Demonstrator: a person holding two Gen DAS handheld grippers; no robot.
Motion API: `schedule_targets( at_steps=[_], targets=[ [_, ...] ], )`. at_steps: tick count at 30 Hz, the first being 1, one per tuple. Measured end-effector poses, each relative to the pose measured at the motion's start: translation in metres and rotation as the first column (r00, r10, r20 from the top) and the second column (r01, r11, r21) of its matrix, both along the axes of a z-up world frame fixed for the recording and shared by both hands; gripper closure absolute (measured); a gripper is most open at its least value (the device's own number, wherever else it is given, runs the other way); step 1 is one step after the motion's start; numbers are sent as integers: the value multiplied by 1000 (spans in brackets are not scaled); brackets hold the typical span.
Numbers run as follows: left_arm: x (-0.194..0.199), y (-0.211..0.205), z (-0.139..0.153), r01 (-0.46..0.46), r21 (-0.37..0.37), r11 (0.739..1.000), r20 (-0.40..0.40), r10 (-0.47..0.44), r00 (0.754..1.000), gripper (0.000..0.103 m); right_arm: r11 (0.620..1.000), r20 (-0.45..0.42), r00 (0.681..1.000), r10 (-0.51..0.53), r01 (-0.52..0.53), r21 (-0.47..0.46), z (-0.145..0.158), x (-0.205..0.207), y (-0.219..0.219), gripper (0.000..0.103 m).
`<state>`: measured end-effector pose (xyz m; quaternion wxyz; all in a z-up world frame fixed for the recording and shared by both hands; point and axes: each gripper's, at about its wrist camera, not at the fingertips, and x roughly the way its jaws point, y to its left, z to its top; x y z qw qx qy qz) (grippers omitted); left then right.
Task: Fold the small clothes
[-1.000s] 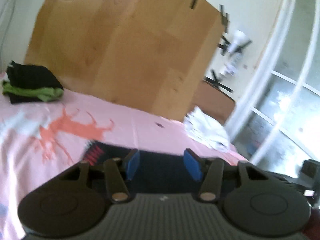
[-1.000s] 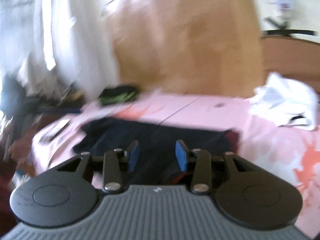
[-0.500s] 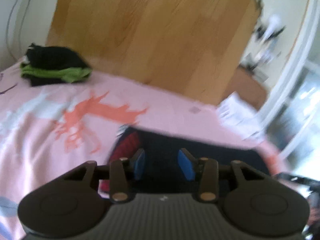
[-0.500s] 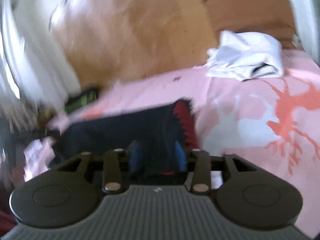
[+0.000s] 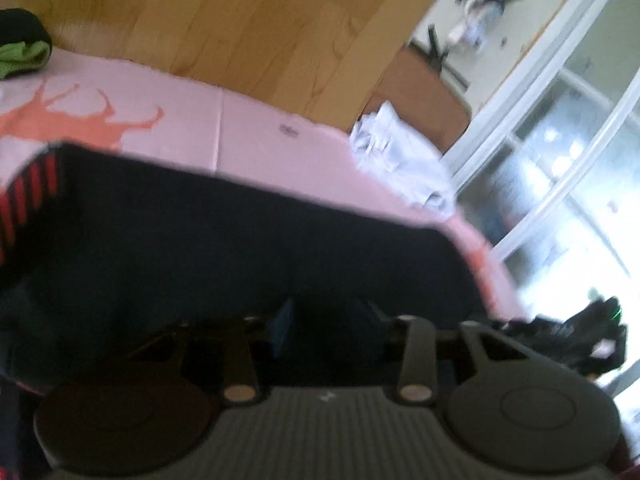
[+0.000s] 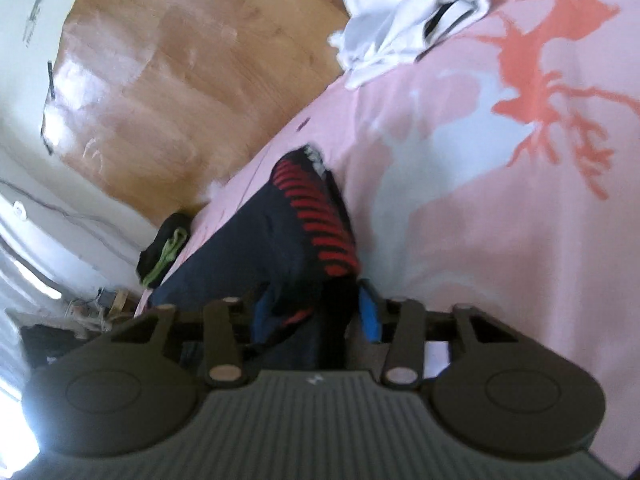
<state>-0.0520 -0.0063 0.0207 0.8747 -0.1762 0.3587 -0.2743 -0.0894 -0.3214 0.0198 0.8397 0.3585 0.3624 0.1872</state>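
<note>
A dark navy garment with a red-striped band [image 5: 224, 236] lies on the pink bedsheet [image 5: 260, 140]. In the left wrist view my left gripper [image 5: 328, 320] sits low on the cloth; its blue pads are wide apart with navy cloth between them. In the right wrist view the garment [image 6: 280, 232] runs away to the far left, red stripes [image 6: 324, 220] on its right edge. My right gripper [image 6: 316, 316] has its blue pads apart, with a bunched fold of the garment between them. The view is blurred.
A crumpled white garment [image 5: 400, 160] lies at the far right of the bed, also in the right wrist view [image 6: 404, 12]. A folded black and green pile [image 5: 20, 48] sits at the far left [image 6: 164, 248]. A wooden headboard [image 5: 240, 28] stands behind. A glass door [image 5: 560, 140] is on the right.
Both grippers have dropped lower and closer onto the navy garment, which now fills more of each view. Both views have tilted. The right pads now straddle a fold of the cloth.
</note>
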Motion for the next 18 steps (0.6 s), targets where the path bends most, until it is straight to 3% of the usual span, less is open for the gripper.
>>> schedule_targets(
  at_steps=[2,6,11,14,18],
  targets=[
    [-1,2,-1,2,1,1000,1,-2,1000,75,999,23,999,39,-39,0,9,1,7,83],
    [0,8,-4,1,-30,1000,-14,-1,1000,77,993,125,986,114,-111,-27,55,9,33,84],
    [-11,34,12,-18,-101,995,24,21,999,68,954,227,930,288,-259,-152,108,29,105,85],
    [-34,87,26,-133,-163,978,100,151,983,61,902,244,873,421,-375,-214,123,44,162,85],
    [-71,169,34,-346,-228,910,113,377,919,60,796,218,775,593,-525,-300,119,62,251,85]
  ],
)
